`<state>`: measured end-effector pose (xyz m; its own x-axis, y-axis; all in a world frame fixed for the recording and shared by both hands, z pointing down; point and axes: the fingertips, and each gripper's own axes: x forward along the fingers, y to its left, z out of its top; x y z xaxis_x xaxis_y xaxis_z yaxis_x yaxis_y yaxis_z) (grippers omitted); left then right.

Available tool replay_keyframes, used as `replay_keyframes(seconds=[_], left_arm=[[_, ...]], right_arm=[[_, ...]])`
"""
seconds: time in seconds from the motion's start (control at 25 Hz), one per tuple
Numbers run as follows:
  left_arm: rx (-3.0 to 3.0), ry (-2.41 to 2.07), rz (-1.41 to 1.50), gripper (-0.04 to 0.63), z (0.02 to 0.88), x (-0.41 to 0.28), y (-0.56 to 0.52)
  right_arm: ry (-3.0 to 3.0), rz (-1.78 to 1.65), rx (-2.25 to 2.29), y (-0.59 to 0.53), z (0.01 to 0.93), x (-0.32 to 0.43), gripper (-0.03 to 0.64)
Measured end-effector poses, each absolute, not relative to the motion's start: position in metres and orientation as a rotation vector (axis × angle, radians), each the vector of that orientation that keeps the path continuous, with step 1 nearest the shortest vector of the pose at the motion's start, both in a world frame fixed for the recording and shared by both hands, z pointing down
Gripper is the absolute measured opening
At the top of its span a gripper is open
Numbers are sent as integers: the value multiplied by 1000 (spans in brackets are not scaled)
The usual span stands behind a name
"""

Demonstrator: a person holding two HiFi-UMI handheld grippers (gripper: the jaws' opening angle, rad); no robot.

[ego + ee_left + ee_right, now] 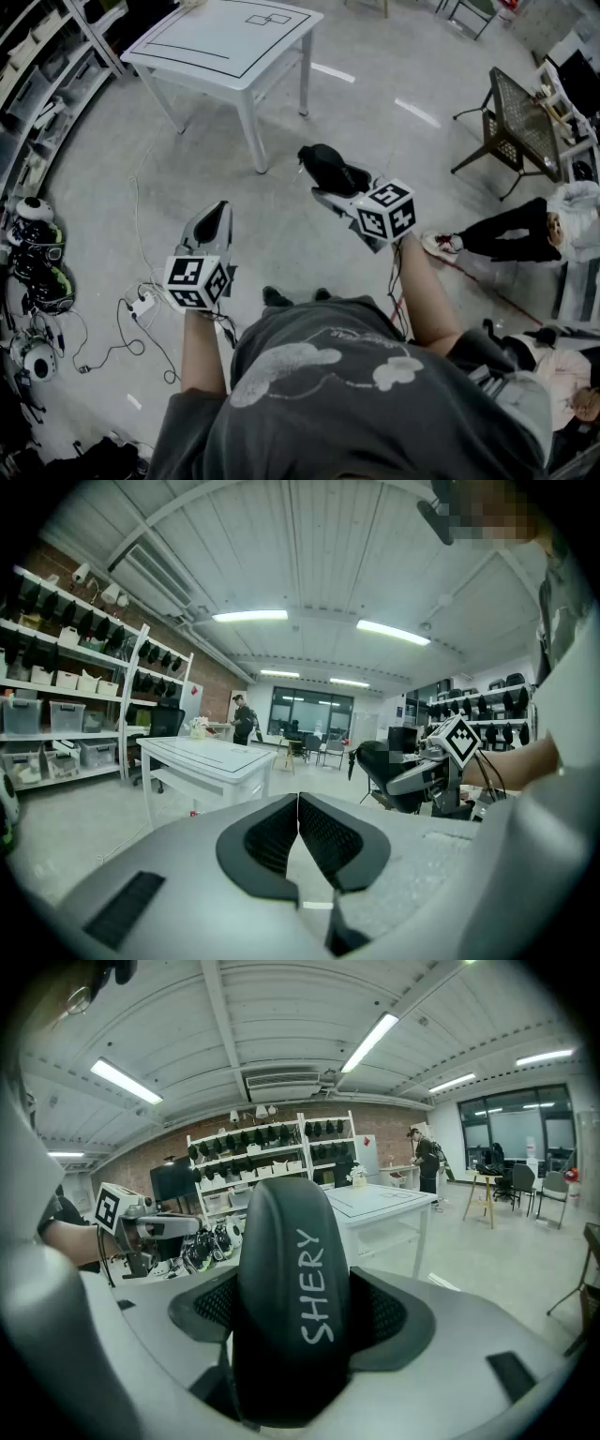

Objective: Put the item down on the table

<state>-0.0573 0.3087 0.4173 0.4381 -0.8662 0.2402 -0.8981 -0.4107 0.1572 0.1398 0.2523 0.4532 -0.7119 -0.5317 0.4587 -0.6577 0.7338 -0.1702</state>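
A black rounded case [292,1297] printed "SHERY" stands upright between the jaws of my right gripper [294,1330], whose pads press it on both sides. In the head view the same black case [330,165] sticks out of the right gripper [323,180], held in the air over the floor. The white table [225,42] with black lines on top stands ahead and to the left, some way off. My left gripper [217,212] is shut with nothing in it; its pads meet at the tips in the left gripper view [298,808]. Both grippers hang well short of the table [384,1199].
Shelves with bins and helmets [33,234] line the left side. Cables and a power strip [141,305] lie on the floor by my left. A mesh metal chair [520,112] stands at the right, and a seated person's legs [497,232] stretch out there. Another person [242,719] stands beyond the table.
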Motion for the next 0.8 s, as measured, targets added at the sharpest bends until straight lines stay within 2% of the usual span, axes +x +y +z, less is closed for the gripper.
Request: replay_keyframes(seconds=[0.8], left_arm=[[2443, -1468, 104, 3, 425, -110, 290]], right_arm=[[-2500, 426, 956, 236, 458, 89, 344]])
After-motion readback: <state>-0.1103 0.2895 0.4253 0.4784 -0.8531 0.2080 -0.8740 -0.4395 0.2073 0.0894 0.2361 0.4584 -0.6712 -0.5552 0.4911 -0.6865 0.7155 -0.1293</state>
